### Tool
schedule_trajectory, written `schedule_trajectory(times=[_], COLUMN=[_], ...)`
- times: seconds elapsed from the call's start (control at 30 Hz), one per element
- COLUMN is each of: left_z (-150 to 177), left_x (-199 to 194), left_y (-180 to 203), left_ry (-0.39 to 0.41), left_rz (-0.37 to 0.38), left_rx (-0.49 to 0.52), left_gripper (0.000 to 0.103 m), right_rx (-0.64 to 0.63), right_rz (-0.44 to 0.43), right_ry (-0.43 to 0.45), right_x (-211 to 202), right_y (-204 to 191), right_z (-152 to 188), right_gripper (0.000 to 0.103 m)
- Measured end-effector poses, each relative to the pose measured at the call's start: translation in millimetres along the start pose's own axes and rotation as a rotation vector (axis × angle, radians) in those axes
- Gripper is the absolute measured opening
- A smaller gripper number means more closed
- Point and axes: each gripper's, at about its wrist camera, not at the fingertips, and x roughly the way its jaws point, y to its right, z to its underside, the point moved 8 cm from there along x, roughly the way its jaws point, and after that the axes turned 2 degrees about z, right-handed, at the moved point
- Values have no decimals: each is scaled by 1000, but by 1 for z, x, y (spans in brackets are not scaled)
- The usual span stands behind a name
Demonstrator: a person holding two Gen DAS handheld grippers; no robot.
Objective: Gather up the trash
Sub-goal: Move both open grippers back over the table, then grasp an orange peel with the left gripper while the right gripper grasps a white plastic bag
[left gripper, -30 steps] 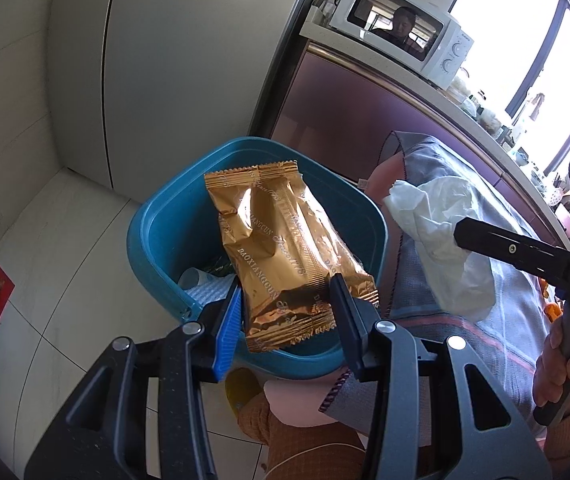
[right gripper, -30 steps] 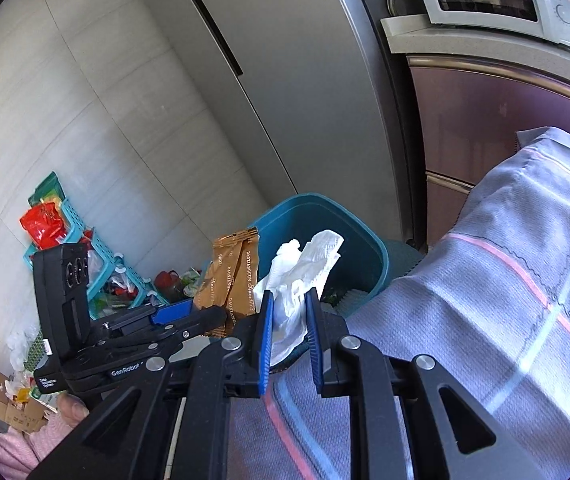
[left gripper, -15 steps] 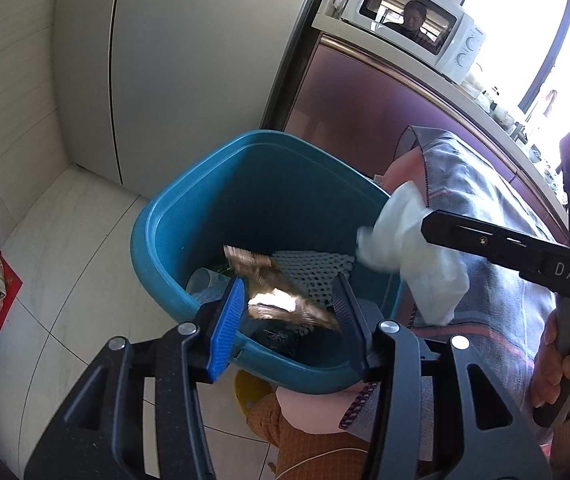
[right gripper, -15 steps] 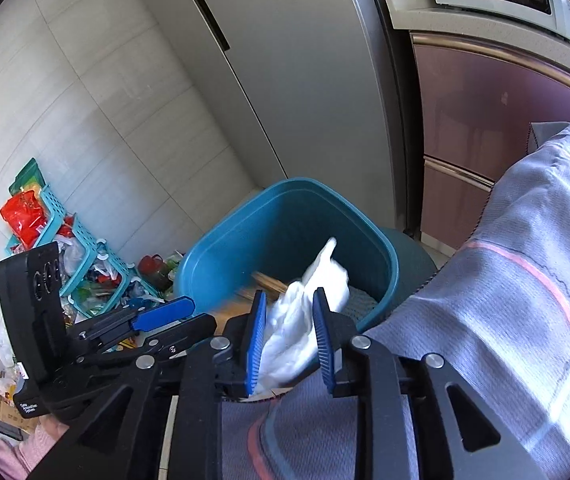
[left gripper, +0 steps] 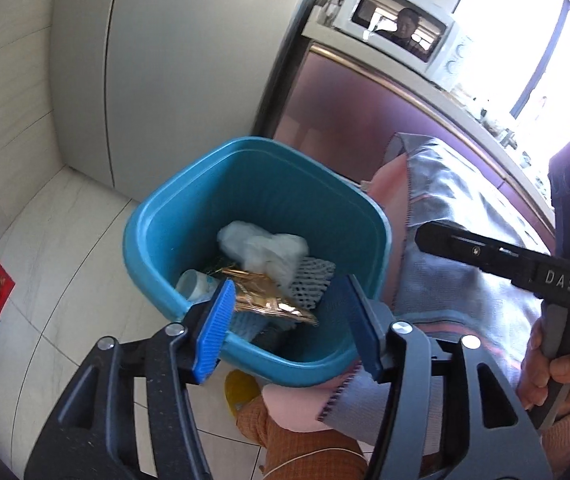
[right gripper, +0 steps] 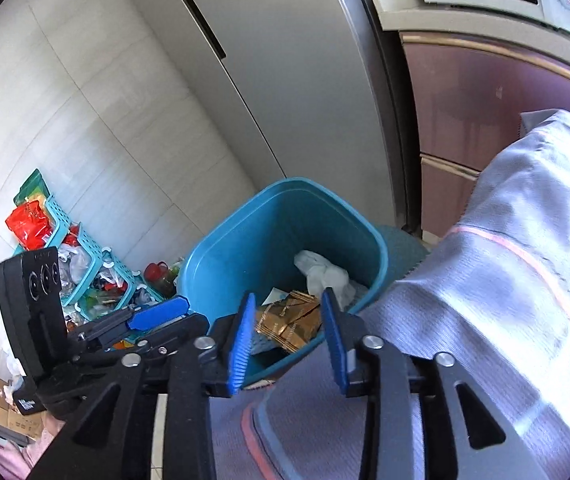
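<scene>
Fingers of both the left gripper (left gripper: 289,320) and right gripper (right gripper: 289,336) are opening, empty, above the blue bin (left gripper: 165,300) holding gold wrapper (left gripper: 269,300) and tissue (left gripper: 265,246); apparently nearly full, later trash may spill.

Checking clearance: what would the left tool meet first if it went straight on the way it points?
Probably the gold wrapper lying in the blue bin. The left tool is opening, with nothing held between its pads. Depth is hard to judge.
</scene>
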Motion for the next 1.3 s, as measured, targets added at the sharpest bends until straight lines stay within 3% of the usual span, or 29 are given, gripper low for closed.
schedule_trajectory(times=[0.4, 0.87, 1.3], left_z=[-7, 35, 63], left_x=[-19, 0, 32], left_y=[99, 258, 359], left_ry=[46, -53, -138], left_rz=[181, 408, 486], left_rx=[161, 402, 542], left_gripper=[63, 63, 63], right_rx=[31, 216, 380], right_rz=[44, 233, 374], right_ry=[157, 316, 382], right_x=[-87, -206, -266], right_y=[36, 142, 236], right_z=[14, 65, 107], right_gripper=[40, 42, 46])
